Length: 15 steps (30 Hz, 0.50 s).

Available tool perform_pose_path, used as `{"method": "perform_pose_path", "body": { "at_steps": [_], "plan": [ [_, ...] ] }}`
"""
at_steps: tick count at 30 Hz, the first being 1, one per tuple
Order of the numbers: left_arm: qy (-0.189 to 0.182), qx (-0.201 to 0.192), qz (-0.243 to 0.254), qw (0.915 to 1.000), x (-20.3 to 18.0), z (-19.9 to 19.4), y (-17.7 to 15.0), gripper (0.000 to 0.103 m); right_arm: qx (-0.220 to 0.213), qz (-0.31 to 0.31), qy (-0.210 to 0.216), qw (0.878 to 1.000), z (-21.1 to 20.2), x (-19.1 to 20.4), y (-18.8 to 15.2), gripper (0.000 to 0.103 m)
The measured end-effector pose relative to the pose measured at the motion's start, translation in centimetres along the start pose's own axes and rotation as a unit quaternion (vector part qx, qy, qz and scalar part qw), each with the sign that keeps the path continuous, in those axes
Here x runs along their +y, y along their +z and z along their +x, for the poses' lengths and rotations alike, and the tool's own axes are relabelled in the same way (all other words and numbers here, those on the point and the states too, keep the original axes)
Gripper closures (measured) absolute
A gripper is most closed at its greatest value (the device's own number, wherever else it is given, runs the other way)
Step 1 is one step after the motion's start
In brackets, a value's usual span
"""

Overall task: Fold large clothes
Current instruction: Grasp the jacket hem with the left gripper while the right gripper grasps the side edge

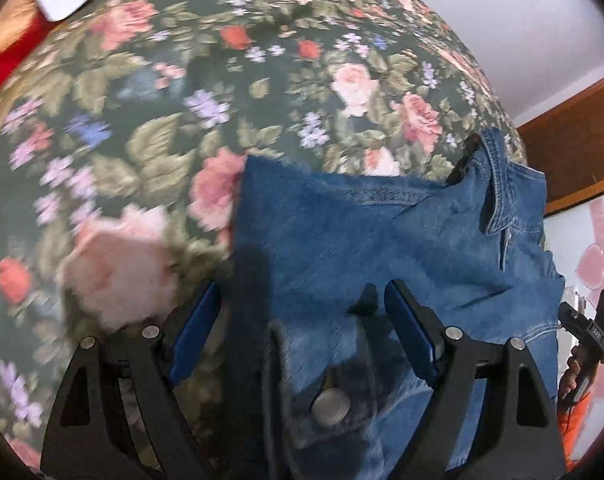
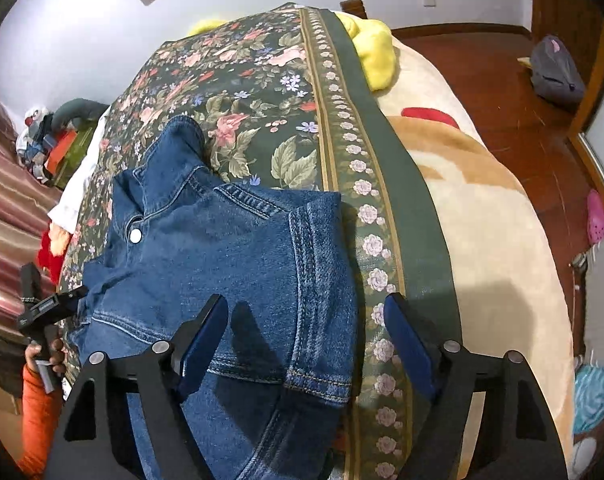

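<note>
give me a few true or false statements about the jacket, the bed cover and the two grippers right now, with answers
1. The denim jacket lies on a floral bedspread. True.
2. The right gripper is clamped shut on the jacket. False: its jaws stand apart, over the jacket's right edge, with no pad pressing on the cloth.
3. A yellow cloth lies at the far end of the bed. True.
4. The jacket is red corduroy. False: it is blue denim with a metal snap near the collar.
5. The left gripper has its jaws apart above the jacket. True.
6. The floor beside the bed is carpeted in grey. False: it is reddish wood.
</note>
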<state>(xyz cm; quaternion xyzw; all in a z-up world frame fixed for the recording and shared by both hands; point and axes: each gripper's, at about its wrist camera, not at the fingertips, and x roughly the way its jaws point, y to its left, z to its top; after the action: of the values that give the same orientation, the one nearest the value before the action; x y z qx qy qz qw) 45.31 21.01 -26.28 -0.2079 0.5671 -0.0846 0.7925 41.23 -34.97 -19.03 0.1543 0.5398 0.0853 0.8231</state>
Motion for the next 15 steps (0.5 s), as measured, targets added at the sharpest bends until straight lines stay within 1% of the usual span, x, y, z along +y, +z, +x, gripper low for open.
{"method": "perform_pose_path", "body": {
  "at_steps": [1, 3, 4, 5, 6, 7, 9, 10, 11, 12, 14, 15],
  "plan": [
    [-0.003, 0.006, 0.011, 0.9999, -0.5, 0.5, 0.4, 0.02, 0.0, -0.005, -0.003, 1.0, 0.4, 0.1, 0.3, 0.025],
    [0.012, 0.007, 0.022, 0.9997, -1.3, 1.3, 1.2, 0.021, 0.003, -0.004, -0.008, 1.0, 1.0, 0.1, 0.9, 0.027],
    [0.02, 0.006, 0.027, 0.9994, -1.7, 1.7, 1.6, 0.022, 0.001, -0.004, -0.014, 1.0, 1.3, 0.2, 1.2, 0.03],
    [0.033, 0.003, 0.033, 0.9989, -2.2, 1.9, 2.0, 0.026, -0.004, -0.006, -0.021, 1.0, 1.3, 0.3, 1.5, 0.033],
    [0.042, -0.001, 0.038, 0.9984, -2.5, 2.1, 2.2, 0.033, -0.011, -0.011, -0.028, 0.999, 1.3, 0.6, 1.7, 0.041],
    [0.055, -0.006, 0.044, 0.9975, -2.9, 2.1, 2.3, 0.038, -0.018, -0.021, -0.031, 0.999, 1.3, 1.1, 2.0, 0.053],
    [0.073, -0.016, 0.042, 0.9963, -3.3, 2.2, 2.6, 0.057, -0.019, -0.031, -0.034, 0.999, 1.5, 2.0, 2.3, 0.065],
    [0.077, -0.025, 0.036, 0.996, -3.4, 2.1, 2.7, 0.063, -0.021, -0.036, -0.038, 0.998, 1.6, 2.4, 2.4, 0.072],
    [0.077, -0.03, 0.034, 0.996, -3.4, 2.0, 2.6, 0.071, -0.025, -0.043, -0.043, 0.998, 1.7, 2.9, 2.5, 0.075],
    [0.076, -0.038, 0.037, 0.9957, -3.6, 1.7, 2.5, 0.075, -0.037, -0.053, -0.057, 0.996, 1.7, 3.7, 2.5, 0.079],
    [0.093, -0.06, 0.051, 0.9926, -4.1, 0.6, 2.0, 0.079, -0.066, -0.065, -0.078, 0.993, 1.3, 5.3, 2.8, 0.081],
    [0.101, -0.074, 0.056, 0.9906, -4.4, -0.2, 1.9, 0.08, -0.072, -0.073, -0.082, 0.991, 1.1, 6.0, 3.1, 0.083]
  ]
}}
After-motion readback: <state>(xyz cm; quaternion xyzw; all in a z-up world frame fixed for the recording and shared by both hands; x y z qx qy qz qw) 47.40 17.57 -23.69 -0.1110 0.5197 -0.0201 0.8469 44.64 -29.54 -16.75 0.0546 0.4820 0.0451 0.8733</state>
